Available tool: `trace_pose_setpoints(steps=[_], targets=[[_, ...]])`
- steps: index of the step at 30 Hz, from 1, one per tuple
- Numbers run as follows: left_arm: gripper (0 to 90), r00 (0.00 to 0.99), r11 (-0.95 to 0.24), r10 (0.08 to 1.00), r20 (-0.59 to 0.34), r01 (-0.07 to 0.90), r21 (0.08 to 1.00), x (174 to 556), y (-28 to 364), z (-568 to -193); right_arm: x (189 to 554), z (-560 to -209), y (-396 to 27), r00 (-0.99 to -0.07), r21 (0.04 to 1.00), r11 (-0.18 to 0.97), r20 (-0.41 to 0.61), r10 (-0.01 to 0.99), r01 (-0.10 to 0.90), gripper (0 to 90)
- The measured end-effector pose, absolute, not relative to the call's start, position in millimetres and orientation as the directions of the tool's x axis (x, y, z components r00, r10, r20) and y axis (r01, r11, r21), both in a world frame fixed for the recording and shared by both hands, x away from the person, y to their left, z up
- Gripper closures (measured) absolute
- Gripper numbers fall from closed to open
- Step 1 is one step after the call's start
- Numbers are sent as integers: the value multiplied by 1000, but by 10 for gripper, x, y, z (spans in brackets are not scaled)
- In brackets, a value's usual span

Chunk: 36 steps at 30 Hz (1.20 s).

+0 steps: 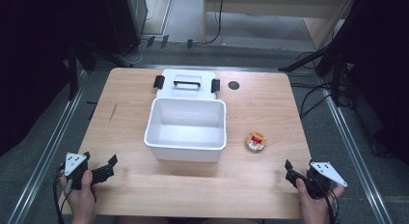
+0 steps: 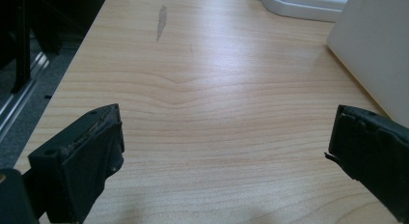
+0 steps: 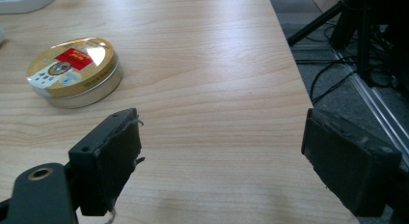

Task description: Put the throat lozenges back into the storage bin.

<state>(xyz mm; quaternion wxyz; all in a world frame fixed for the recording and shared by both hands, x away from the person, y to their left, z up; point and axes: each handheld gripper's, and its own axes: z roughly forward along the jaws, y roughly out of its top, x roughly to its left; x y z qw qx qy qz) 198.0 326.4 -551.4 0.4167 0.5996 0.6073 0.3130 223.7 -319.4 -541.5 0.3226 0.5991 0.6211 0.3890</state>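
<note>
Resting near the table's (image 1: 270, 195) front corners, both grippers stand idle and clear of all objects. The left gripper (image 1: 99, 170) has its jaws spread wide with bare wood between them; the right gripper (image 1: 296, 173) likewise shows parted jaws holding nothing.

Item under inspection: a small round tin (image 1: 256, 141), gold lid with a red label, lying flat on the table just right of the white bin (image 1: 186, 151) and ahead of the right gripper. In the right gripper view the tin (image 3: 73, 72) sits ahead and to the left of the jaws, well apart from them.

Handling assessment: the tin appears rigid, light and low-profile. Its smooth metal wall and glossy lid are judged slippery; a grip across the diameter on the side wall, pads low and level, looks soundest. Pinching the lid rim alone risks popping it or losing hold.

Clearances: the bin stands open at centre, its lid (image 1: 187, 84) lying flat behind it and touching the rear wall. Open wood lies between tin and right gripper, with nothing in the way. The table's right edge is near the tin, so a sideways nudge could push it toward the drop. The bin's wall is high relative to the tin; any lift must clear that rim before moving inward
</note>
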Motion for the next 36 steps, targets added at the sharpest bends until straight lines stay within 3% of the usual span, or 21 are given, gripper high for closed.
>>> trace_pose_setpoints(steps=[7, 15, 22, 36], targets=[[0, 72, 114, 984, -166, 462, 880, 1982, 3297, -5519, 2238, -5407, -3146, -114, 869, 13, 50, 992, 494, 187], [0, 89, 90, 985, -147, 459, 884, 1981, 3274, -5516, 2264, -5311, -3032, -203, 838, 66, 54, 978, 541, 191], [0, 109, 58, 987, -119, 450, 891, 1975, 3243, -5515, 2300, -5171, -3035, -217, 809, 69, 73, 974, 583, 195], [0, 115, 49, 987, -112, 449, 892, 1972, 3230, -5514, 2525, -5042, -2929, -283, 679, 178, 46, 958, 713, 188]])
